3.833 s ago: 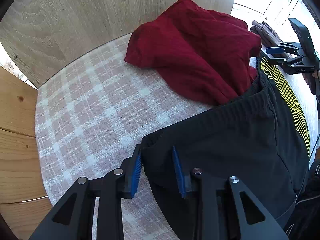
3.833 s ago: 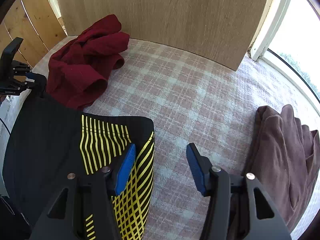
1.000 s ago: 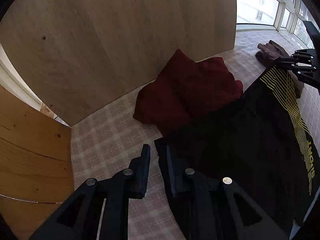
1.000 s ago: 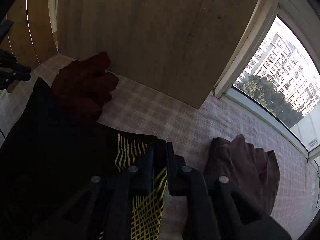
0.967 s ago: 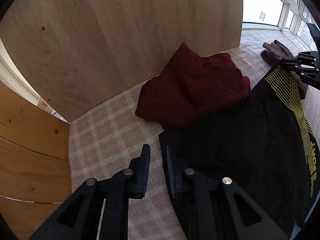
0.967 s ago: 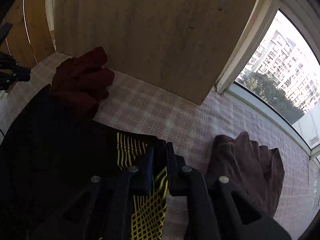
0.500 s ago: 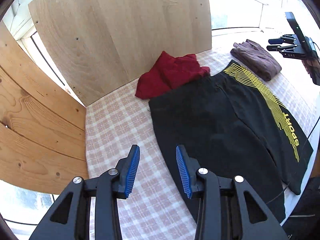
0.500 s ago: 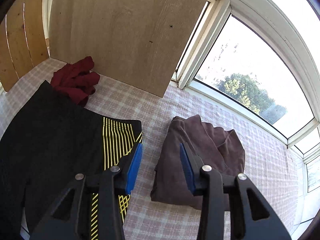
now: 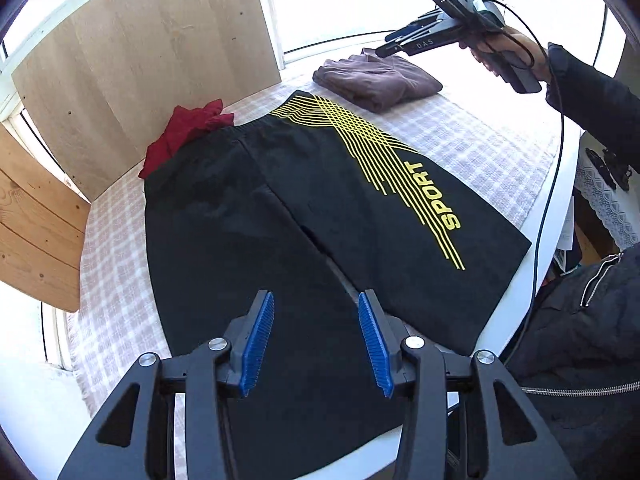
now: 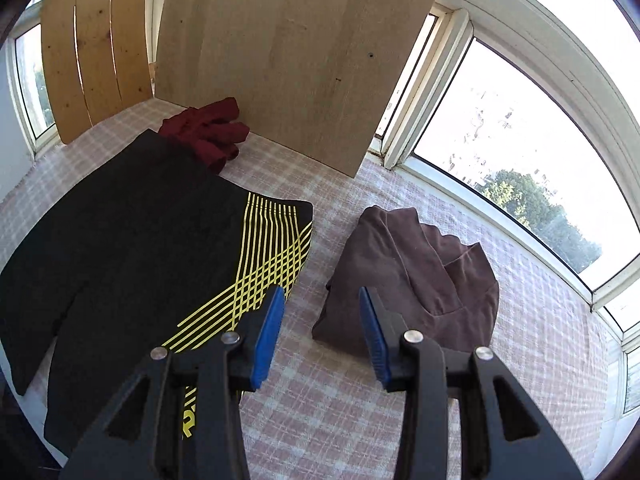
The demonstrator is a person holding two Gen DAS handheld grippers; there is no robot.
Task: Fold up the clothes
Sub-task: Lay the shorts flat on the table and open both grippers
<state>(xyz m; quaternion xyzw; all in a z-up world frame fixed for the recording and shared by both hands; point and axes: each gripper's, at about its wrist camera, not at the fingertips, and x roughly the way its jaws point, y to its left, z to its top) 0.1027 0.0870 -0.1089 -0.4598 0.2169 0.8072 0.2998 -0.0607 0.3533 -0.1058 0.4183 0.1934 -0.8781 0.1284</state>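
Black shorts (image 9: 304, 216) with yellow stripes and the word SPORT lie spread flat on the checked tablecloth (image 9: 108, 320); they also show in the right wrist view (image 10: 132, 232). My left gripper (image 9: 316, 344) is open and empty, held high above the leg hems. My right gripper (image 10: 322, 328) is open and empty, raised above the gap between the shorts and a folded brown garment (image 10: 416, 276). The right gripper also shows in the left wrist view (image 9: 404, 40), over the brown garment (image 9: 376, 80).
A crumpled red garment (image 9: 184, 132) lies by the waistband at the back, also in the right wrist view (image 10: 208, 136). A wooden board (image 10: 292, 52) stands behind the table. Windows (image 10: 512, 128) line the right side. The table edge (image 9: 556, 200) is on the right.
Both grippers have let go of the shorts' waistband, opened and risen well above the table. The shorts now lie flat and spread out.
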